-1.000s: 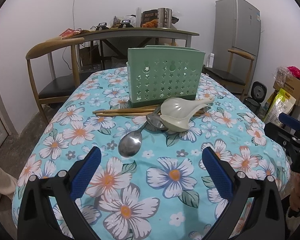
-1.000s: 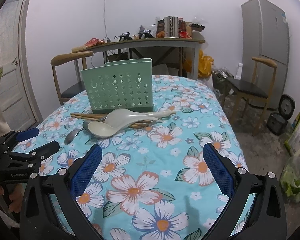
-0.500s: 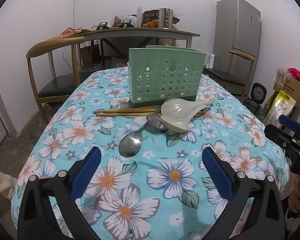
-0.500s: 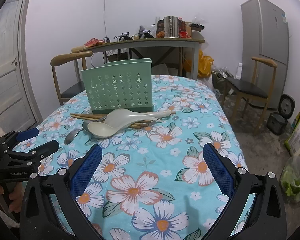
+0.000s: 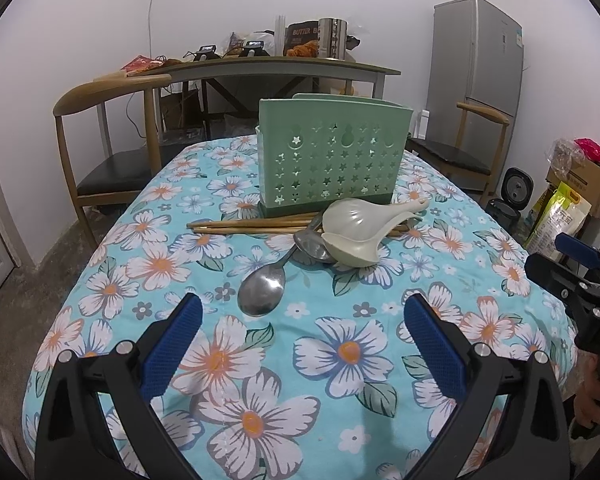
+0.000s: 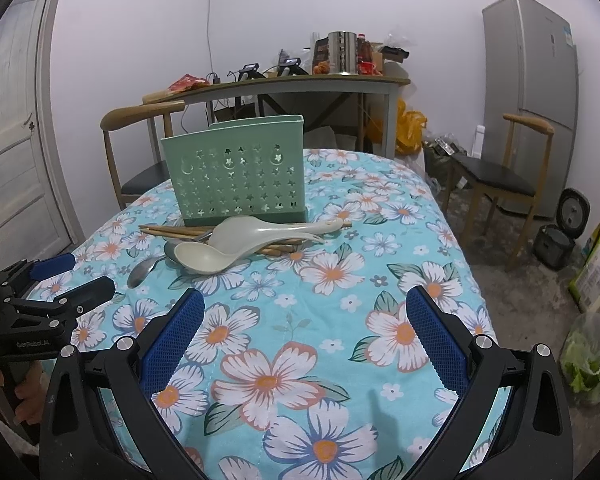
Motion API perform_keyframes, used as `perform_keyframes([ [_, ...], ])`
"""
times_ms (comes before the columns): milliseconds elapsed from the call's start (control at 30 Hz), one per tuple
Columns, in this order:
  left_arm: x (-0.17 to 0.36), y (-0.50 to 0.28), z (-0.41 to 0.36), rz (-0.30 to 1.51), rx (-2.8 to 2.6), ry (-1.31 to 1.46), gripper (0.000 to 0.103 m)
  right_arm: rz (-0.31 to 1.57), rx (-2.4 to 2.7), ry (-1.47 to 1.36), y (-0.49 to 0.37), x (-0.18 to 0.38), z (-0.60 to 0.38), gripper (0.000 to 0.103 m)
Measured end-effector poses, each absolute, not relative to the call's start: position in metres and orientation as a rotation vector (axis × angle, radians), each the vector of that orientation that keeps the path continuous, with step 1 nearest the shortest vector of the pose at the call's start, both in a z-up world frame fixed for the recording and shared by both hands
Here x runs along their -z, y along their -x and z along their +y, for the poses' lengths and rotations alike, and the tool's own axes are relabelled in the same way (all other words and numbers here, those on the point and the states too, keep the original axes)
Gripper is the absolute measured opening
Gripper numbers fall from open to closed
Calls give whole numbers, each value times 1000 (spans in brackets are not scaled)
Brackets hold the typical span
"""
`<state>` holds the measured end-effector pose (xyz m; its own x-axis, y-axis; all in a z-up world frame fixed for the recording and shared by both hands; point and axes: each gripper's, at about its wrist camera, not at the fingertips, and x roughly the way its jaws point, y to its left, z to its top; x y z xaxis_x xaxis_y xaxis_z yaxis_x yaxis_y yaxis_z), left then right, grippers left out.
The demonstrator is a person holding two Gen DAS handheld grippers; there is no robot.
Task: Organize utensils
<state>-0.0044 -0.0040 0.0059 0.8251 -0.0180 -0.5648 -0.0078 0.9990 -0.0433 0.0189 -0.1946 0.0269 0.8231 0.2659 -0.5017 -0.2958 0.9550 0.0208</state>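
The left gripper (image 5: pixel 303 327) hung low over the near edge of the desk (image 5: pixel 352 352) with its blue fingers (image 5: pixel 173 343) spread wide and nothing between them. The right gripper (image 6: pixel 305 322) hung the same way further to the right, its fingers (image 6: pixel 436 336) also wide apart and empty. Each gripper showed at the edge of the other's view, held by a hand (image 6: pixel 24 402).

Past the left gripper, a metal spoon (image 5: pixel 262 290) lay on the flowered cloth, bowl toward the camera. Just behind it lay a second metal spoon (image 5: pixel 312 244), partly under two pale plastic ladles (image 5: pixel 356 236), one resting on the other. Wooden chopsticks (image 5: pixel 244 226) lay crosswise beneath the ladles, close in front of the green holder (image 5: pixel 332 156) with star-shaped holes, which stood upright near the middle of the desk. Whether anything was inside the holder could not be seen
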Motion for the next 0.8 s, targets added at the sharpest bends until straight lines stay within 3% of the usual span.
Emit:
perform_keyframes([
  [800, -5, 4, -3, 613, 7, 62, 99, 526, -299, 61, -20, -25, -195, 97],
])
